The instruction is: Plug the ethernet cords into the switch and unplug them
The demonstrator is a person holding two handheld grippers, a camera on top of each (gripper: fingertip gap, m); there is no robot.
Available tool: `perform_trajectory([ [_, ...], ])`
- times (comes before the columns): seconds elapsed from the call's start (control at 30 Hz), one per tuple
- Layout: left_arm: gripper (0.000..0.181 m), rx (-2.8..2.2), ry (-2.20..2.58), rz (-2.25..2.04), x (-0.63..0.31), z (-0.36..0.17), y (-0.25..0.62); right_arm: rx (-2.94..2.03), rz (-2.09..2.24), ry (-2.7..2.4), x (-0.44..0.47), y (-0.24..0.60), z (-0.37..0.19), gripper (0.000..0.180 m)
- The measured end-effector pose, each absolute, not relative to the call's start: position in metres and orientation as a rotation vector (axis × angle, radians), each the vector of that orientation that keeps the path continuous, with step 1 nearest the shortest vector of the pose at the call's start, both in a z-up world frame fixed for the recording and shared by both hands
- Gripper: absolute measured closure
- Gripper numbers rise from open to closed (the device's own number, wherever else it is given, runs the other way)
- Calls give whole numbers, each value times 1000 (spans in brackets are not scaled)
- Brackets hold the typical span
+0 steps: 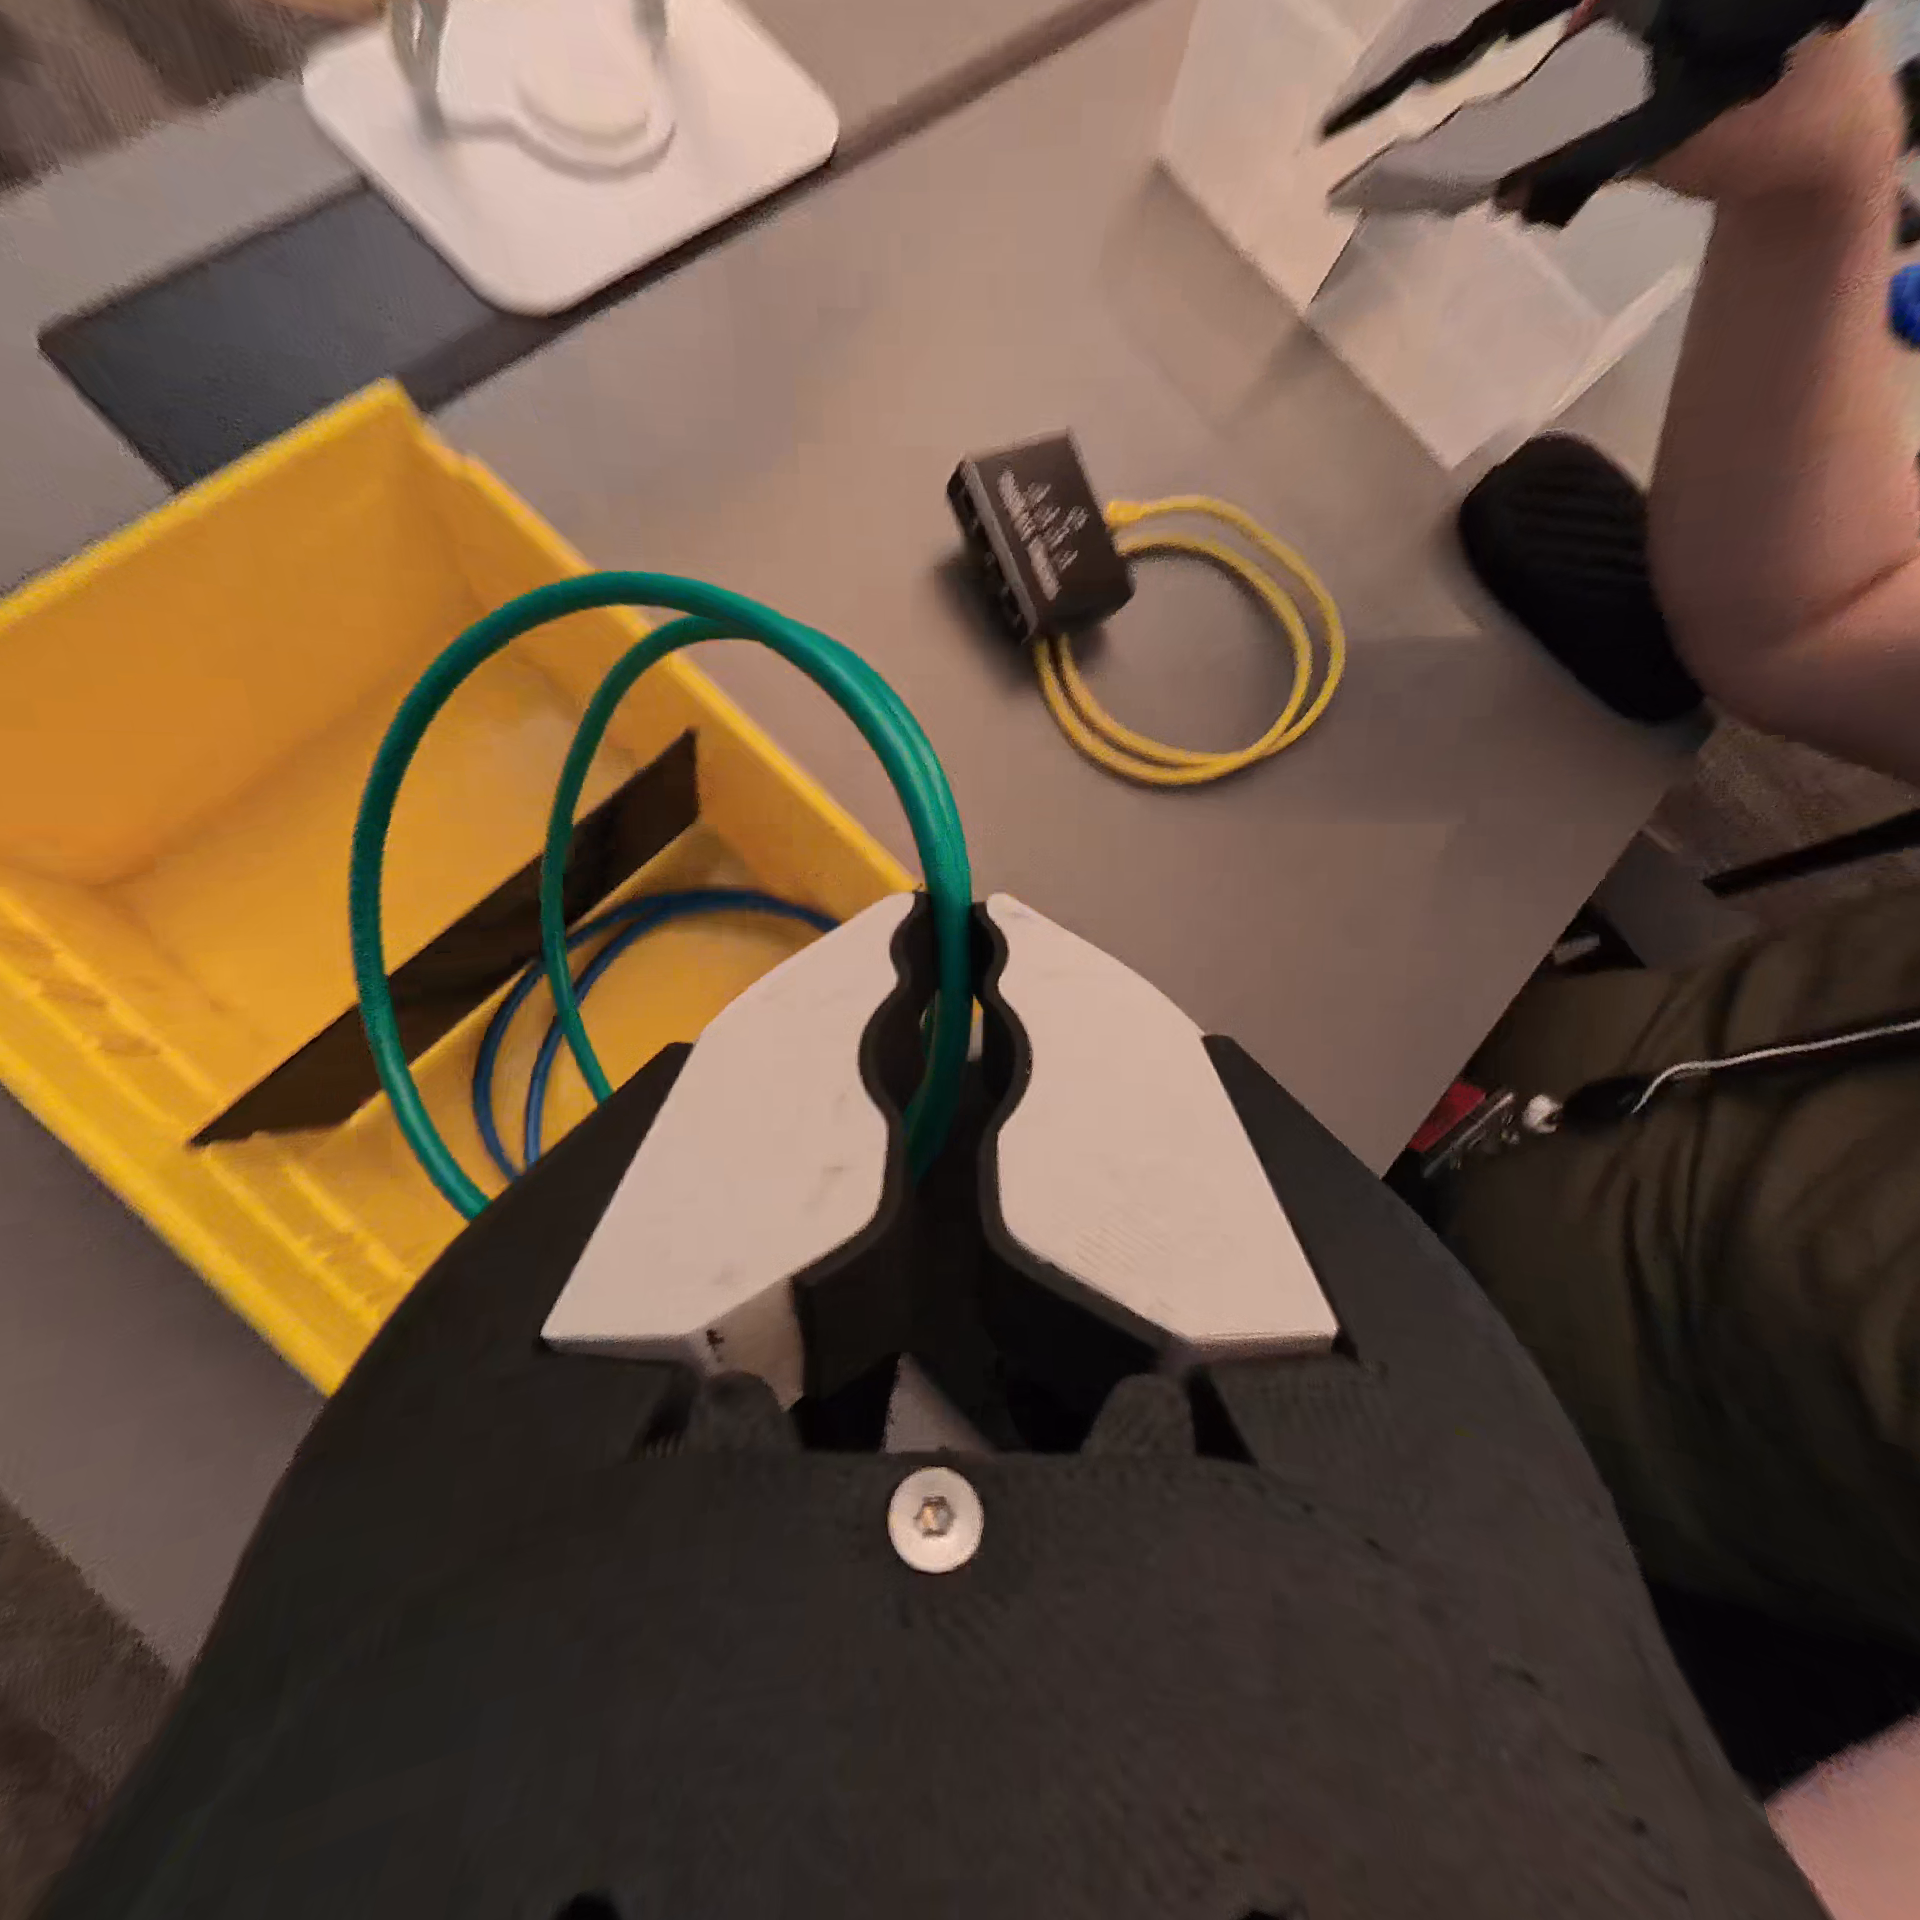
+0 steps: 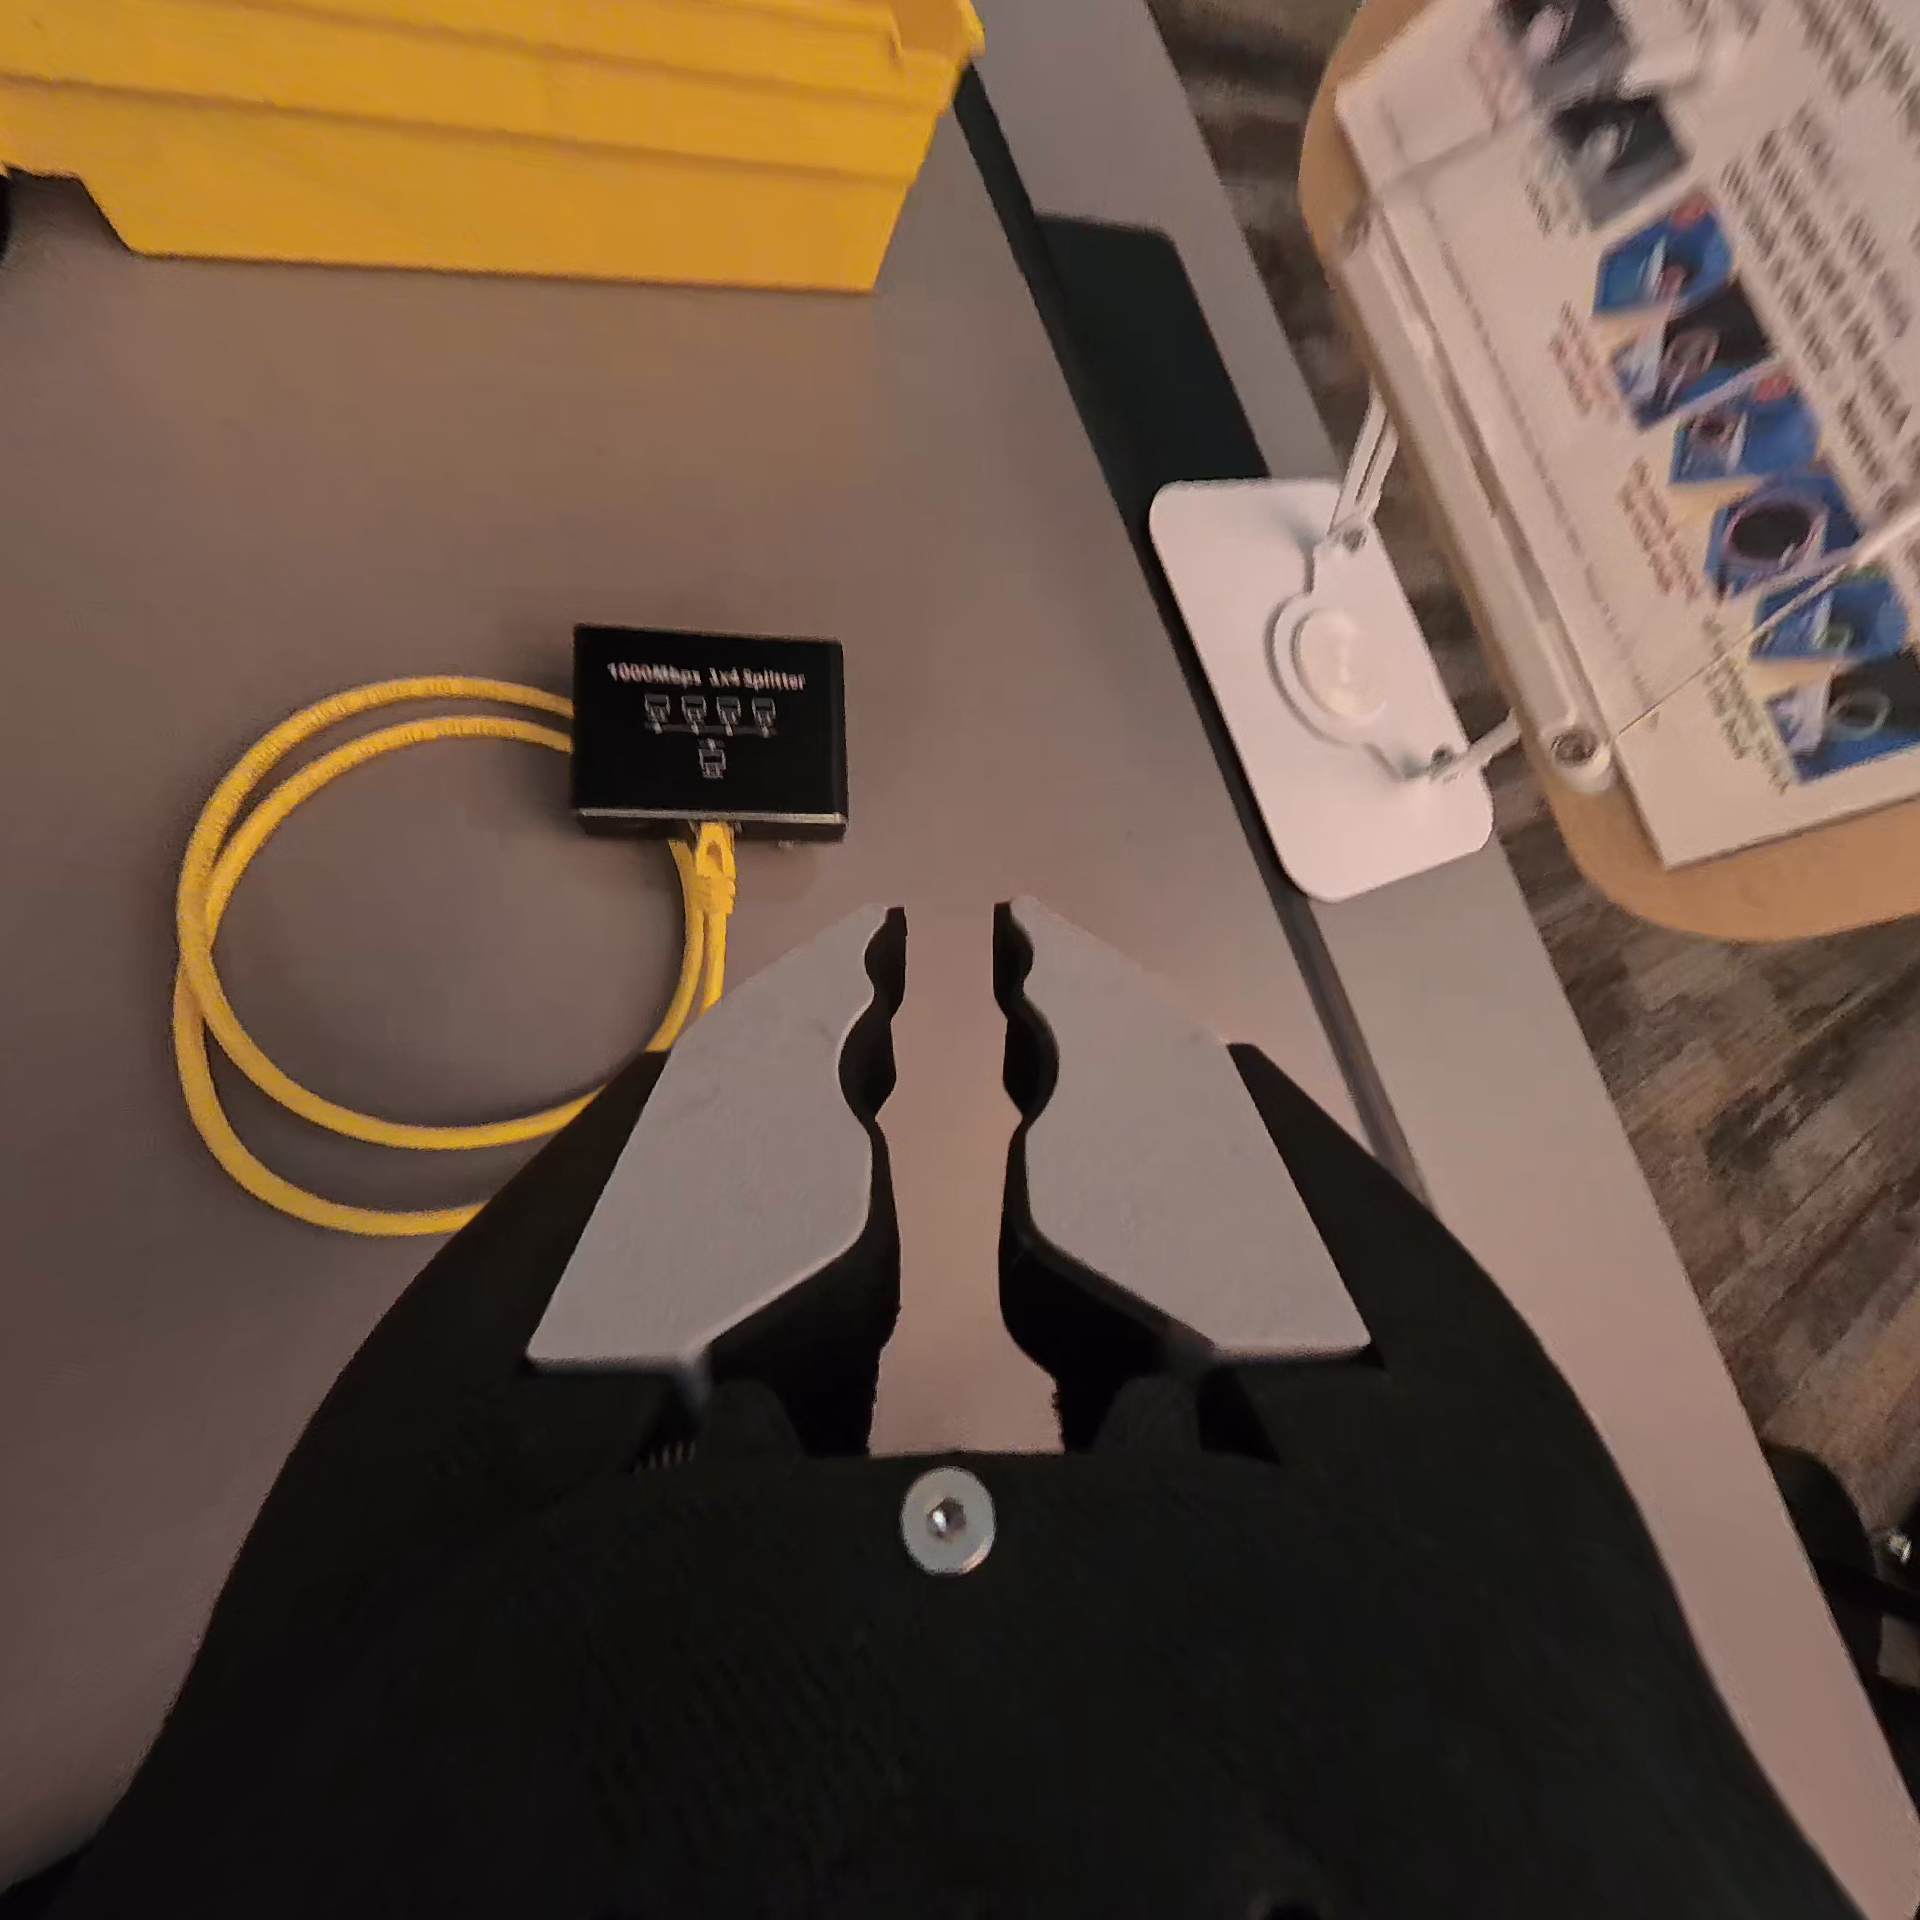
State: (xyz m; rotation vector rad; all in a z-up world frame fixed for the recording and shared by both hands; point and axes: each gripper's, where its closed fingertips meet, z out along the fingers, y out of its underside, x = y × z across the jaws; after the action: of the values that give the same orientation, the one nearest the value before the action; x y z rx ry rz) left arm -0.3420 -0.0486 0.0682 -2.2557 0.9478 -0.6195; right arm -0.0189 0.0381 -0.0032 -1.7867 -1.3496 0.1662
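My left gripper (image 1: pixel 948 914) is shut on a coiled green ethernet cord (image 1: pixel 665 613) and holds it above the yellow bin (image 1: pixel 260 582). A blue cord (image 1: pixel 582 956) lies coiled in the bin. The small black switch (image 1: pixel 1039 535) sits on the grey table, with a yellow cord (image 1: pixel 1288 665) coiled beside it and plugged into one side. In the right wrist view the switch (image 2: pixel 709 727) lies ahead and left of my right gripper (image 2: pixel 948 914), which is open and empty above the table. The yellow cord (image 2: pixel 208 914) plugs into the switch's near face.
A black divider (image 1: pixel 468 956) crosses the yellow bin (image 2: pixel 499 135). A white stand base (image 1: pixel 582 135) (image 2: pixel 1320 675) holds a printed instruction sheet (image 2: pixel 1683 395) at the table's edge. A black pad (image 1: pixel 1569 571) and a person's arm (image 1: pixel 1787 499) are at the right. My hands' fingertips stand some 35 centimetres from each other. The switch (image 2: pixel 709 727) lies around 15 centimetres away from my right fingertips. It turns up in the left wrist view (image 1: pixel 1057 529) as well.
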Motion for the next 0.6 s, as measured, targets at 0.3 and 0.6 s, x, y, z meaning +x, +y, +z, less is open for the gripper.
perform_trajectory([
  [0.3,176,-2046,944,-665,-197,113,-81,-1165,319,-1359,-88,-20,69,137],
  [0.6,175,-2089,1214,-862,-100,71,-112,-916,131,-1402,-116,-48,76,169],
])
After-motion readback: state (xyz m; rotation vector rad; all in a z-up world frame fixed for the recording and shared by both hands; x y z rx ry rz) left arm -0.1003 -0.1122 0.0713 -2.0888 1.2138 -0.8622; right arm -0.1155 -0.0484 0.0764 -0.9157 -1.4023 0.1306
